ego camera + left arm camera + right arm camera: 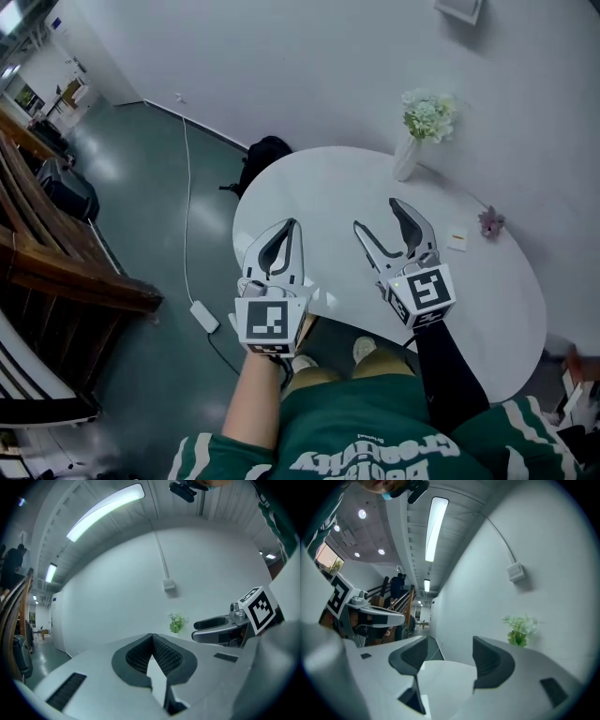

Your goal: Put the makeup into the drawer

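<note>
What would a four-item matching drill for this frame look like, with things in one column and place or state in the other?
Things:
1. left gripper
2. right gripper
3. vase of flowers
4. black bag

Place or state:
a. on the floor, beside the table
b. jaws apart, nothing between them
c. jaw tips together, nothing held
d. upright on the table

Pairs: 1-c, 2-b, 3-d, 4-a

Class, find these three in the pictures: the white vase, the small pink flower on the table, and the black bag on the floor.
white vase (pixel 407 159): head view, middle of its body.
small pink flower (pixel 490 222): head view, centre of the petals.
black bag (pixel 268 152): head view, its top.
</note>
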Available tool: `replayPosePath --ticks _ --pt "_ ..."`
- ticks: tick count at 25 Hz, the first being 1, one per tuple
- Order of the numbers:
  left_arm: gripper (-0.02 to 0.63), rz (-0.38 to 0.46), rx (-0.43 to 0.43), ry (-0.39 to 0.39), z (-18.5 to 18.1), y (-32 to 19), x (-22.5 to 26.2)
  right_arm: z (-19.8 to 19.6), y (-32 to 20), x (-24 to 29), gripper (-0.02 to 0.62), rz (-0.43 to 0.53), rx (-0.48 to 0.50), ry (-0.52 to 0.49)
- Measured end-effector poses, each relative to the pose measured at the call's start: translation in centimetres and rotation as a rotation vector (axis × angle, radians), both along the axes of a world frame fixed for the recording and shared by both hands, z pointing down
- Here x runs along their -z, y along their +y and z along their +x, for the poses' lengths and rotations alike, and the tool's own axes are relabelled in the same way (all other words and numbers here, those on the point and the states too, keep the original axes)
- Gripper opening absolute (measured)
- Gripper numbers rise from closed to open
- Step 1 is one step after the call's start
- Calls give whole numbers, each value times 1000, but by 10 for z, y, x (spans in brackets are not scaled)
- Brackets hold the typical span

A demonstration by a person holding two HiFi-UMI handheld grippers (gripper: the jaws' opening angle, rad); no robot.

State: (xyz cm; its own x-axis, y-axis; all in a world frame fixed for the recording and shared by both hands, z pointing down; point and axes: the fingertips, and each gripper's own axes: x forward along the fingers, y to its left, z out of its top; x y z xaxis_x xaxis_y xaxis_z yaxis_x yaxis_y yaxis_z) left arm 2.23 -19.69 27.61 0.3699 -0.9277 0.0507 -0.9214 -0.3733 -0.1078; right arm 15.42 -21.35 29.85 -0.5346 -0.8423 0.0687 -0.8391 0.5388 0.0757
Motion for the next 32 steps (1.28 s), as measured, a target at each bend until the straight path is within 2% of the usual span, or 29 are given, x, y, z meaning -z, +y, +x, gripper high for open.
replayPosePath --ticks 10,17,21,25,28,32 --pt "0 -12 -185 19 153 -11 1 148 12 0 307 -22 -163 13" --pt "0 -28 -316 24 244 -8 -11 233 28 -13 307 -49 -270 21" --pt "0 -44 -353 30 275 -8 -20 263 34 -22 308 -73 -308 15" --pt "0 -54 -388 39 298 -8 -23 275 34 -39 316 -121 -317 5" --pt "0 -60 -405 32 306 -8 -27 276 29 -55 335 -165 -297 16" --pt "0 -81 -409 23 310 -11 -36 280 17 -95 380 -286 -240 71"
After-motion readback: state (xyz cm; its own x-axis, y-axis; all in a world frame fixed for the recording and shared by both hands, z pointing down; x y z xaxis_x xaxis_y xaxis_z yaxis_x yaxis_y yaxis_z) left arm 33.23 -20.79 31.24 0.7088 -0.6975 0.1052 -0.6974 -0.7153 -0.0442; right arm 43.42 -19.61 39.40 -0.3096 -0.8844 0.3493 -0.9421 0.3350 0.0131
